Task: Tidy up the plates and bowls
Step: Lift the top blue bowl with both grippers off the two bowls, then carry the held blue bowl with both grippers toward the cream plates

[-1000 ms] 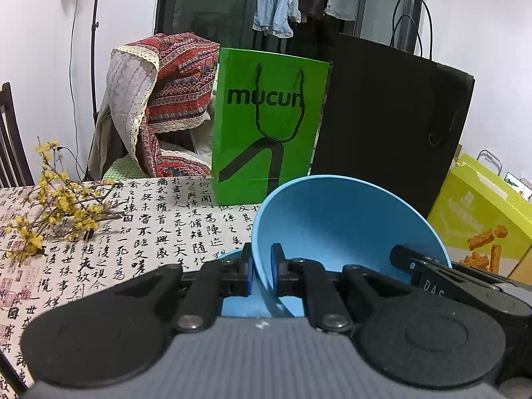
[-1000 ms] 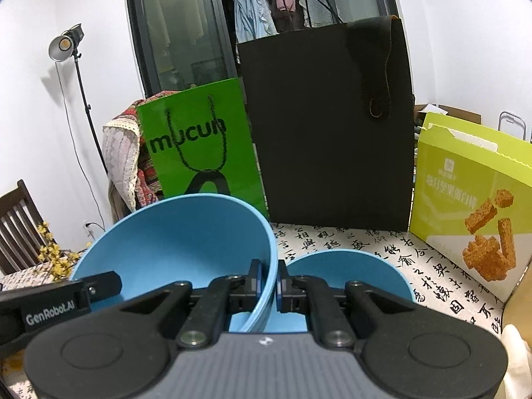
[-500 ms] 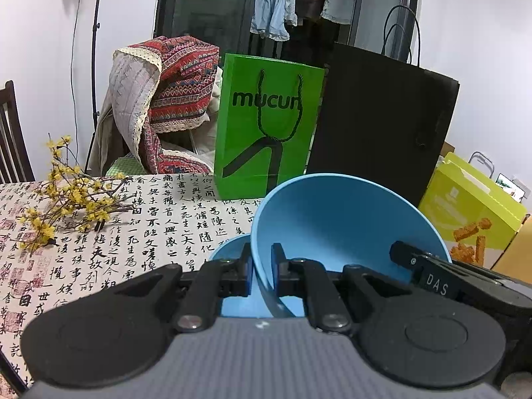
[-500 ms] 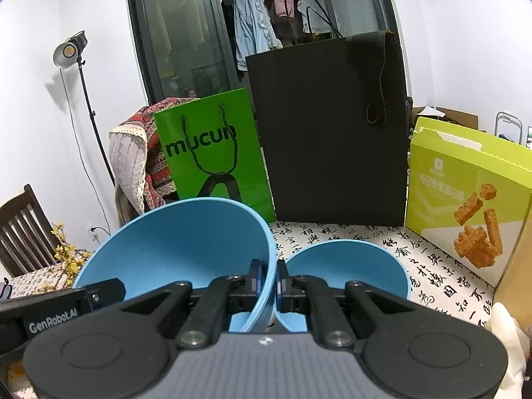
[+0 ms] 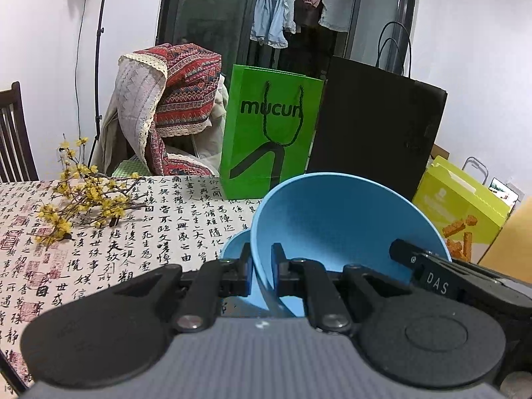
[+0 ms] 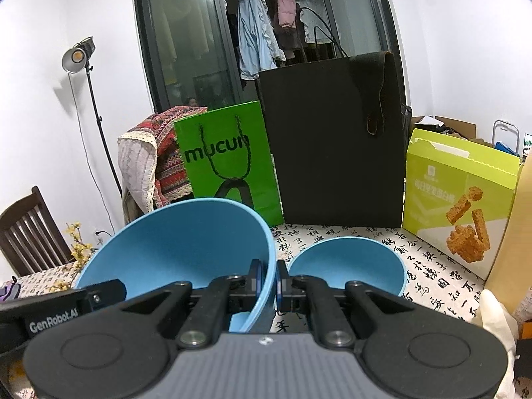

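Both grippers are clamped on one large blue bowl point(image 5: 342, 226), one at each side of its rim. The left gripper point(image 5: 260, 274) has its jaws clenched across the rim on the bowl's left side; the right gripper point(image 6: 269, 281) pinches the opposite rim, and each tool shows at the edge of the other's view. The bowl is tilted, its mouth turned toward the far edge of the bench point(image 5: 133, 232), and it appears to hang clear of the calligraphy-print cloth.

A smaller blue bowl point(image 6: 349, 266) sits upright on the bench just beyond and below the held one, to its right in the right wrist view and peeking out low on the left in the left wrist view. Whether the two bowls touch cannot be told.

Compared with a second ago, the green paper bag point(image 5: 269, 139), the black paper bag point(image 6: 335, 139) and the snack box point(image 6: 462, 206) at the far edge all sit smaller and a little higher in both views, and more of the cloth and of the yellow flower sprig point(image 5: 83, 202) shows. So the pair of hands has drawn the large bowl back from the far edge and slightly up, the grip unchanged.

By my reading, the bowl is mid-carry, with stacking not yet done. Since the smaller bowl would nest inside the larger, the large one probably needs setting down first.
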